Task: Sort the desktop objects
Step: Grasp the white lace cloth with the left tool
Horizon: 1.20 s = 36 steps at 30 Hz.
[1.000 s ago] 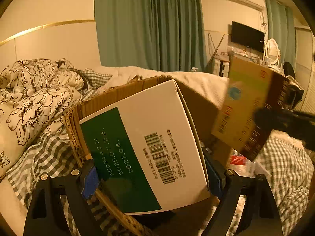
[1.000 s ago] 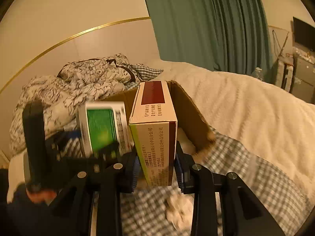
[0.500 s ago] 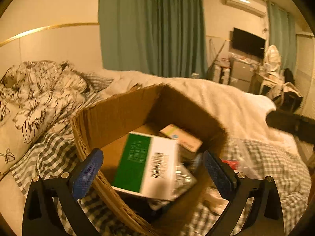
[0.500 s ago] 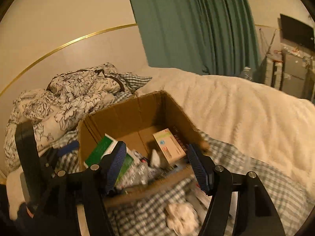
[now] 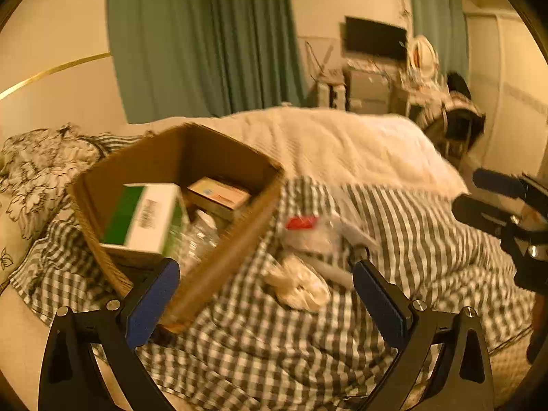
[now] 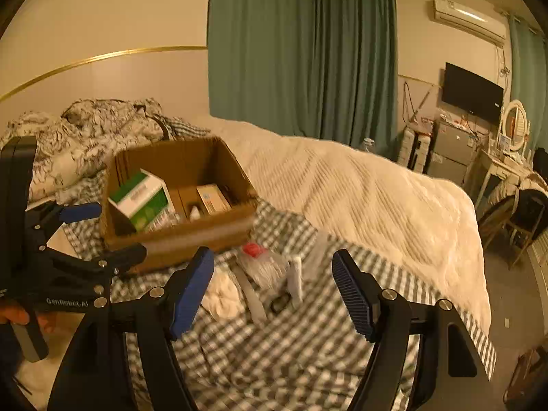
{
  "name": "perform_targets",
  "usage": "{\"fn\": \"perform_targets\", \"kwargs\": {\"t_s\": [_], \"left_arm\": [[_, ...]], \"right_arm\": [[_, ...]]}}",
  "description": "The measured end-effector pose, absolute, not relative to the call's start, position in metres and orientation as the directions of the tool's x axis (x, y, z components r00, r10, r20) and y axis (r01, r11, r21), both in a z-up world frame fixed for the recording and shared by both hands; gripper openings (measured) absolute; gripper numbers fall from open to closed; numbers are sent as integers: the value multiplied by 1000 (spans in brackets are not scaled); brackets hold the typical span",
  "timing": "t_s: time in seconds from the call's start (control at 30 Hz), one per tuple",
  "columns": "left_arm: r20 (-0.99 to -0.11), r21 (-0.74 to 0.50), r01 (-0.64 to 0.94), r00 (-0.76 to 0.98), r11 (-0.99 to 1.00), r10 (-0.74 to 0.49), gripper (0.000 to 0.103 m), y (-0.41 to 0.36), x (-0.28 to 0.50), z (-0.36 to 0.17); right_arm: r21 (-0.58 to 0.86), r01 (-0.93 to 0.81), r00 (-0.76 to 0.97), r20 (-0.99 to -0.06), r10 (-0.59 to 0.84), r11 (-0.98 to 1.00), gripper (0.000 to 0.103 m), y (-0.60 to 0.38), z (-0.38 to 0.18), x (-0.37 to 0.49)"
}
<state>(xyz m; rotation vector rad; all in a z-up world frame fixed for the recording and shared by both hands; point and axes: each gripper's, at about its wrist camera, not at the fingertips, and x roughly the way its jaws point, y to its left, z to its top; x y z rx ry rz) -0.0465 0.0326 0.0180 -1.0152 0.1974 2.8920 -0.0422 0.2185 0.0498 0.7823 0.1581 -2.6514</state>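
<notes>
A cardboard box [image 5: 219,263] [image 6: 191,236] stands on the checked bedsheet. Inside it lie a green and white carton [image 5: 144,217] [image 6: 142,198], a small tan carton [image 5: 219,195] [image 6: 212,198] and a clear plastic bottle [image 5: 200,236]. My left gripper [image 5: 267,303] is open and empty, pulled back from the box; it also shows at the left of the right wrist view [image 6: 102,233]. My right gripper [image 6: 274,289] is open and empty above loose items on the sheet. A crumpled tissue [image 5: 298,284] [image 6: 222,294], a clear bag with a red label [image 5: 303,227] [image 6: 260,260] and a white flat item [image 6: 295,282] lie there.
A floral duvet [image 6: 85,137] is heaped behind the box. A cream blanket [image 6: 359,198] covers the right of the bed. Green curtains [image 6: 301,51], a wall TV [image 6: 472,90], a dresser and a chair [image 6: 524,212] stand beyond. The bed's edge drops off at the right.
Both grippers let go of their cartons, which now lie in the box. Both have opened wide and drawn back from the box toward the loose items on the sheet.
</notes>
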Motion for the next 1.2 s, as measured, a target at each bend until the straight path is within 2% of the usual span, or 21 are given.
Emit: {"fn": "perform_targets", "kwargs": {"t_s": [0.17,0.33,0.43,0.57,0.77,0.87,0.9,0.93,0.97,1.0,1.17,1.2], "left_arm": [[-654,143,-147,-756,-979,18,103,54,-57,-16],[-686,103,-151,-727,-983,40,103,45,-70,-56],[-698,110,-157,-715,-981,36,103,41,-76,-80],[-718,113,-184,-695,-976,47,103,43,-86,-101],[-735,43,-143,-675,-989,65,103,40,-124,-117],[-778,-4,-136,-622,-991,89,103,37,-142,-129],[-779,-23,-140,-618,-990,105,91,36,-142,-132],[-775,-36,-152,-620,-988,124,72,34,-140,-134],[-774,-27,-162,-621,-986,124,22,34,-139,-135],[-783,22,-166,-616,-986,87,14,36,-138,-135],[-761,-49,-154,-634,-987,137,14,20,-122,-114],[-754,-64,-140,-642,-988,140,14,16,-118,-109]], "right_arm": [[-20,381,-749,-593,-296,-924,71,235,26,-56],[-11,374,-703,-656,-276,-927,72,247,0,-79],[58,353,-650,-702,-290,-934,83,255,-17,-94],[66,341,-617,-737,-276,-938,86,254,-29,-106],[17,372,-596,-762,-254,-928,86,237,-40,-109],[-7,383,-597,-765,-242,-924,86,231,-45,-108],[-14,383,-600,-764,-238,-924,86,229,-46,-108],[-15,380,-603,-762,-235,-925,86,228,-47,-108],[-8,376,-605,-760,-240,-926,86,228,-46,-108],[2,373,-605,-757,-245,-928,86,227,-46,-109],[52,335,-622,-738,-262,-941,84,228,-39,-113],[70,327,-621,-735,-271,-942,78,229,-37,-116]]}}
